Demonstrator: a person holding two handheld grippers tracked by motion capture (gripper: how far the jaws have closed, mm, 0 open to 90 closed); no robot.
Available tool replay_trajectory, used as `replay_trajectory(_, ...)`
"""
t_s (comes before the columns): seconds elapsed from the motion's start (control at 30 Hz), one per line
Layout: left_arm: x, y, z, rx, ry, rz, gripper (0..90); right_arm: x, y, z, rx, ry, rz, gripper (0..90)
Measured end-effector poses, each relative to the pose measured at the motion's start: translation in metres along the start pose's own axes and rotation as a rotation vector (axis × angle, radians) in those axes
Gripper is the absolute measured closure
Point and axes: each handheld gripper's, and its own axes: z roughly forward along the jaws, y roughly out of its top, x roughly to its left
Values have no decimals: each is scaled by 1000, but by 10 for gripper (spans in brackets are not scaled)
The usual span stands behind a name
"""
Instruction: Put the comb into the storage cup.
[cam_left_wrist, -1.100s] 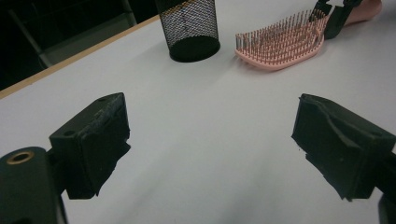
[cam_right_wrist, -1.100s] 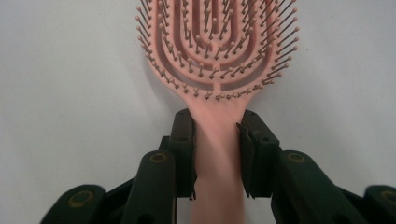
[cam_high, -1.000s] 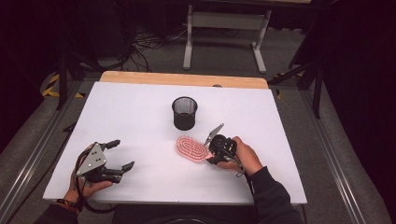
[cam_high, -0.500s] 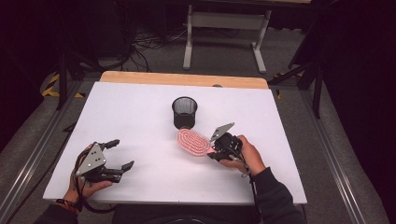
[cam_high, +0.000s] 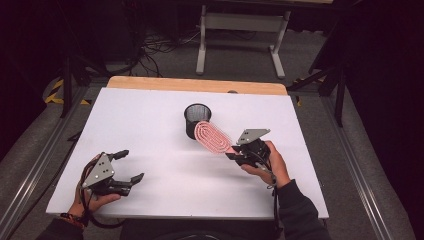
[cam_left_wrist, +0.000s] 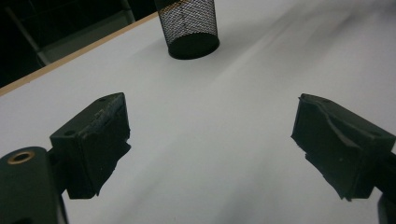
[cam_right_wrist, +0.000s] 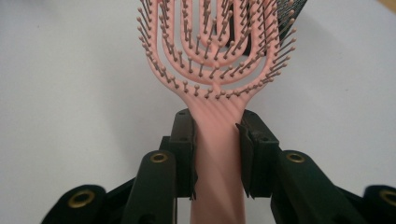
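A pink vented hairbrush (cam_high: 213, 137) hangs above the white table (cam_high: 150, 125), its head reaching toward the black mesh cup (cam_high: 196, 119). My right gripper (cam_high: 235, 152) is shut on the brush's handle (cam_right_wrist: 215, 154), bristles (cam_right_wrist: 215, 42) facing the camera in the right gripper view; part of the cup (cam_right_wrist: 289, 11) shows behind the brush head. At the table's front left my left gripper (cam_high: 127, 166) rests open with nothing between its jaws. In the left gripper view the mesh cup (cam_left_wrist: 189, 25) stands upright far ahead of the gripper (cam_left_wrist: 210, 149).
A wooden strip (cam_high: 200, 85) runs along the table's far edge. Beyond it stand a metal stand (cam_high: 240, 30) and cables on the floor. Metal rails (cam_high: 350, 160) flank the table on both sides.
My right gripper has lifted the brush off the table and carried it back toward the mesh cup. The left gripper has stayed where it was.
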Motion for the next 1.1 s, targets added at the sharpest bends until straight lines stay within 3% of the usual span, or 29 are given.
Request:
replay_trajectory(0.17,0,0,1,7,-2,-2,117,-1,-1,-2,-53,-22,4,696)
replay_trajectory(0.3,0,0,2,5,1,-10,115,0,-1,-5,-127,-53,-2,696)
replay_trajectory(0.67,0,5,5,-21,-14,-36,114,7,-1,-5,-226,-96,-4,696)
replay_trajectory(0.77,1,9,5,-47,-25,-66,110,11,-1,-4,-248,-95,-16,696)
replay_trajectory(0.93,-1,15,10,-39,-25,-45,97,19,0,-2,-267,-114,-33,696)
replay_trajectory(1.1,-6,25,15,-70,-34,-43,94,29,-1,2,-275,-123,-48,696)
